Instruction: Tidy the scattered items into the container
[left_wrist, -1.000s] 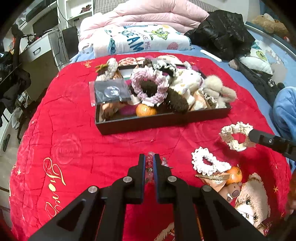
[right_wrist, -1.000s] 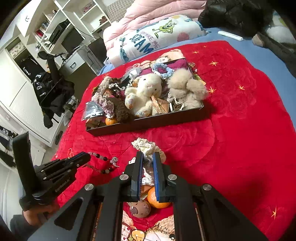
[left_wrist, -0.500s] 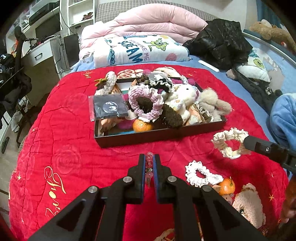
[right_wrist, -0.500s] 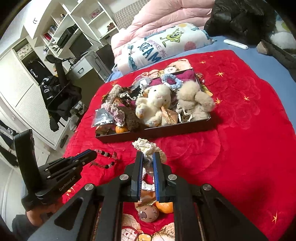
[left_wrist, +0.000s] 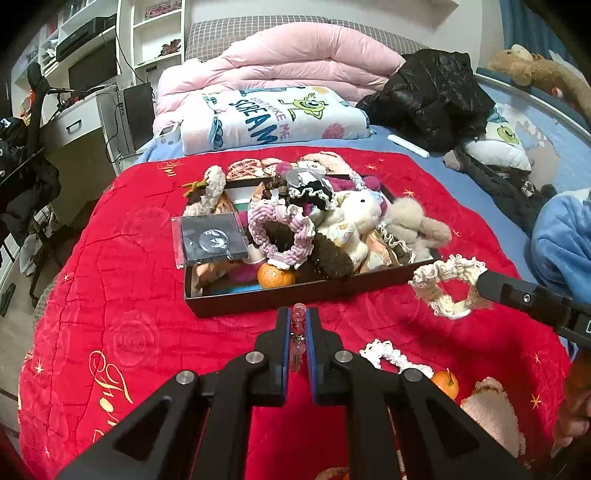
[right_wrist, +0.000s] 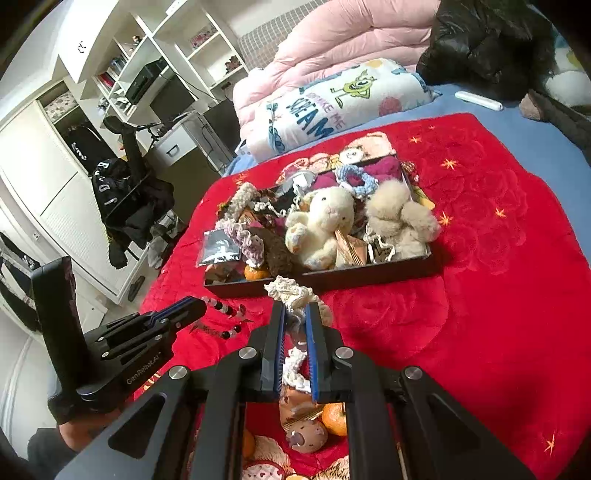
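The left tongs (left_wrist: 298, 320) were clamped on a string of pink beads (left_wrist: 297, 318), which hung between the pads above the red blanket (left_wrist: 110, 295) just short of the near wall of the black tray (left_wrist: 258, 301). Held by its top, the strand dangled free, probably so it would drop in without snagging.

The right tongs (right_wrist: 295, 320) were closed on a cream crocheted scrunchie (right_wrist: 290, 291), pinched at one side so the loop stood clear of the bedding, near the tray's near right corner.

The tray sat mid-blanket, heaped with plush toys, a pink scrunchie (left_wrist: 280, 230) and an orange (left_wrist: 275, 275), so both loads likely needed setting on top of the pile.

Another white scrunchie (left_wrist: 391, 356) and a second orange (left_wrist: 445, 382) lay on the blanket's near right part, still to be collected.
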